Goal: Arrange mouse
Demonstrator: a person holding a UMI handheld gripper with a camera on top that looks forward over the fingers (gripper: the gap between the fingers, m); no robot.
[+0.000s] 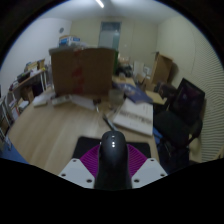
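A dark grey computer mouse [112,158] with a glossy top sits between my two fingers, its nose pointing forward. The purple pads [89,158] press against both its sides. My gripper [112,165] is shut on the mouse and holds it up in the air above a wooden table [55,125]. The mouse's lower part is hidden below the fingers.
A big cardboard box [82,70] stands at the far end of the table. A white keyboard [133,117] lies ahead to the right, papers and clutter [130,92] beyond it. A black office chair [183,110] is at the right. Shelves [25,85] stand at the left.
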